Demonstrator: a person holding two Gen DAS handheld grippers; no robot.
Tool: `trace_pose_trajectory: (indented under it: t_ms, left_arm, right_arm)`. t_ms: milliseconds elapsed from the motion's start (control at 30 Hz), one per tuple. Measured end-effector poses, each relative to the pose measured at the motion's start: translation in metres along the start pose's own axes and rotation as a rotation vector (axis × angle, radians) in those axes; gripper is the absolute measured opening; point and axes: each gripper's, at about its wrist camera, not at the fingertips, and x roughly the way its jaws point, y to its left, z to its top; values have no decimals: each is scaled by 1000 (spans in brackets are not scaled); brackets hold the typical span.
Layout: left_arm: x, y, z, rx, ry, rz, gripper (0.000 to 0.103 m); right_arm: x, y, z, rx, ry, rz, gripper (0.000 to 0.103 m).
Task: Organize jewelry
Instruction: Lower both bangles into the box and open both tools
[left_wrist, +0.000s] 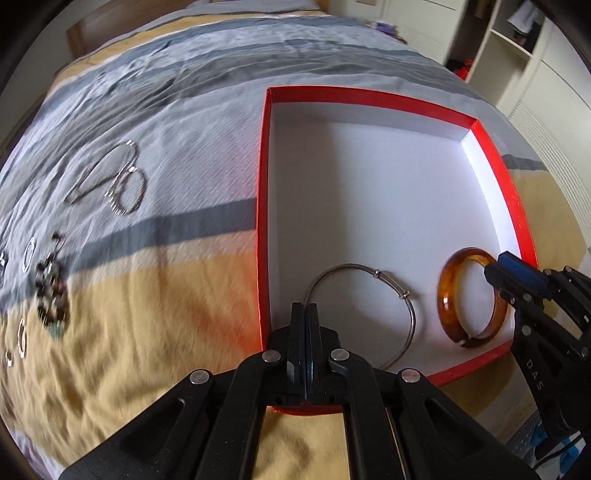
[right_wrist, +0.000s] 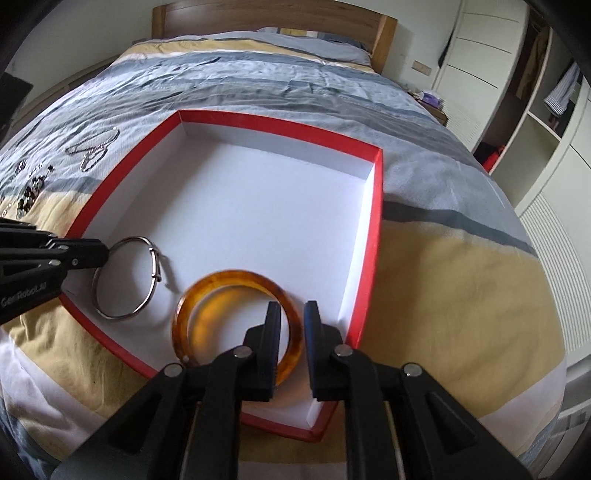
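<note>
Red box (right_wrist: 373, 236) walls are close beside both grippers; the silver bangle (left_wrist: 410, 317) is pinched by the left gripper (left_wrist: 305, 314), while the amber bangle's (right_wrist: 229, 280) rim is straddled by the spread right gripper (right_wrist: 291, 314). More jewelry (left_wrist: 51, 291) is left on the bed (left_wrist: 166, 314).

A bed (right_wrist: 443, 266) lay under a rumpled quilt (left_wrist: 155, 302) striped in grey, white and yellow, with a wooden headboard (right_wrist: 273, 16) at its far end. Beside it stood white wardrobe shelving (right_wrist: 546, 122), where a striped shirt (right_wrist: 561, 92) hung.

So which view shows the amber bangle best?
The right wrist view: the amber bangle lies nearly whole in the red box, between the right hand-held gripper fingers. The left wrist view shows it at the frame edge, partly hidden.
</note>
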Motion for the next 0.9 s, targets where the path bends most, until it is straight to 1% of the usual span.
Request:
trace_pose_trajectory:
  t_ms: [200,233,300,333,367,433,500,600,667,733,767,800,833,867,900]
  left_arm:
    - [-6,6,-12,-56,18,19,3]
    - [-7,6,-12,-58,20,21,3]
    - [-7,3,-12,-55,26,30,3]
    - [-6,2,-10,-50,26,35,3]
    - [-6,2,-10,-44,25,40,4]
    - [-5,2,-11,-36,12,41,4]
    - [-6,2,-13,-31,5,33,4]
    - [-9,4,-15,-27,6,-6,4]
    - [-13,5,-15,-29,4,-31,9]
    - [-20,4,-16,-24,-5,-57,24]
    - [-24,2,-17,-17,-12,-67,28]
    - [-30,0,-18,-8,-21,-75,36]
    - [-36,-1,-20,1,-32,-79,48]
    - [-42,-4,-21,8,-46,-66,55]
    - [-49,-6,-22,12,-67,-67,59]
  right_arm:
    - [0,6,3,-52,-3,32,13]
    - [1,7,4,-62,1,35,15]
    - [2,12,4,-90,16,55,24]
    - [3,16,5,-117,31,64,31]
    - [3,21,5,-142,40,59,35]
    - [2,22,6,-149,44,41,39]
    - [-1,19,7,-127,49,71,40]
    - [-17,13,8,-82,14,86,42]
    - [-28,9,8,-55,-10,92,44]
    - [-43,2,6,-25,-39,87,44]
    - [-48,-1,6,-16,-46,82,44]
    - [-54,-4,5,-6,-55,75,44]
    - [-61,-8,3,6,-62,66,44]
    - [-67,-12,0,22,-65,59,44]
    - [-72,-16,-4,39,-65,52,44]
